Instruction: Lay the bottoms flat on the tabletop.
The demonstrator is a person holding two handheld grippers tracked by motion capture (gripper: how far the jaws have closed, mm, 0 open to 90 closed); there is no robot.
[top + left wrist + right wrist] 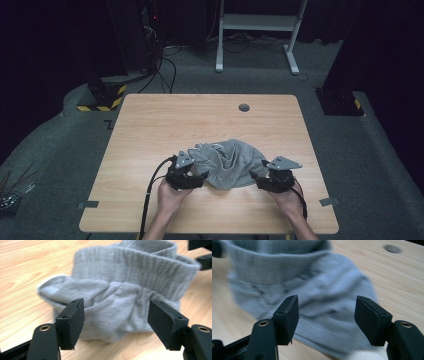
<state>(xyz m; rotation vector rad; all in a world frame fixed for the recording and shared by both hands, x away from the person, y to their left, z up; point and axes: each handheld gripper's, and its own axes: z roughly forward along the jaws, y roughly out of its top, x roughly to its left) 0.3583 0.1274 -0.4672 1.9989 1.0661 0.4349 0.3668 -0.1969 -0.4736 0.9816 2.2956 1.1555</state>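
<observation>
A grey knitted garment [227,164] lies crumpled in a heap on the wooden tabletop [150,125], in the near half, roughly midway between the left and right edges. A ribbed band runs along its upper fold, seen in the left gripper view [130,267]; the right gripper view shows the same fabric, blurred [312,285].

The left tool [199,180] sits at the left flank of the garment, held in the person's left hand [172,195]. Its jaws stand apart with a clear gap between the pads [73,322]. The cloth lies beyond the pads, not pressed between them. Nothing is gripped.

The right tool [257,180] sits at the right flank of the garment, held in the right hand [289,197]. Its jaws are likewise spread, with the pads [288,317] clear of the fabric, which lies ahead of them. Nothing is gripped.

Both tools point inward toward the garment from opposite sides, near the front edge of the tabletop. A round cable hole [244,107] sits near the far edge, well apart from the garment.
</observation>
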